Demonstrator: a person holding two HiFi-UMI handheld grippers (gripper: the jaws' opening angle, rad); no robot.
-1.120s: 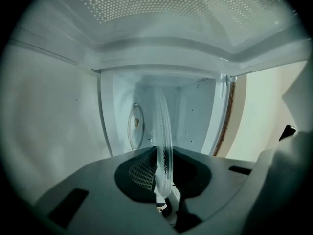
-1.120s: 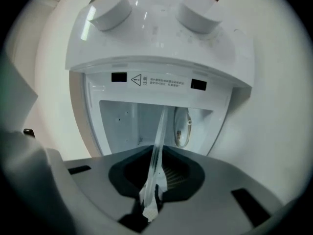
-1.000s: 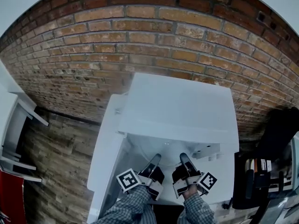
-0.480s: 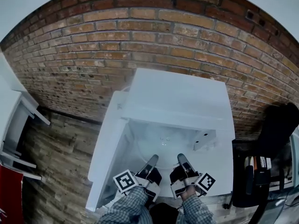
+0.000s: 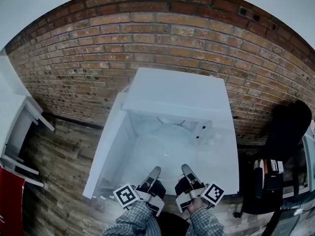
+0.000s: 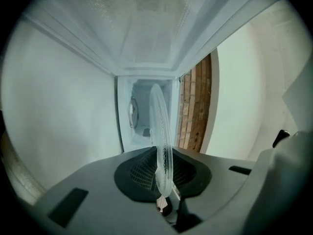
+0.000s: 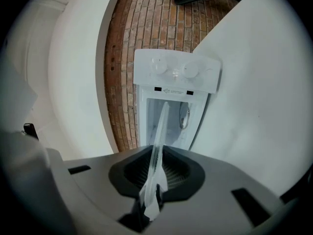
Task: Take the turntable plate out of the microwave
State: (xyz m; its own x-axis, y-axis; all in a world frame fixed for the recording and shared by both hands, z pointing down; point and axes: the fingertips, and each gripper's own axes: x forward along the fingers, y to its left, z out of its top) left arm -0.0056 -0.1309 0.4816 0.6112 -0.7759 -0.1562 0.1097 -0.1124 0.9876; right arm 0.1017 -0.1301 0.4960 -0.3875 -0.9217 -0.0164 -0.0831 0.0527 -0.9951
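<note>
- Left gripper point(image 6: 164, 185) is clamped on the near rim of the turntable plate point(image 5: 165, 140); the right gripper point(image 7: 152, 180) pinches the same rim just beside it.
- The plate is held level at lower centre, in front of the open microwave point(image 5: 174, 95).
- The microwave's door point(image 5: 104, 151) stands open at the left, with a brick wall point(image 5: 147, 43) behind.

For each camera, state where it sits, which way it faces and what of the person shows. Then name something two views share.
Head view: on the head, looking steeply down at the microwave and brick wall; shows sleeves, left tool, right tool.
Left gripper view: rides the left tool, looks into the microwave; its jaws grip the glass plate.
Right gripper view: rides the right tool, faces the microwave's knobs; its jaws grip the plate.
Shared: both gripper views show the plate edge-on.
</note>
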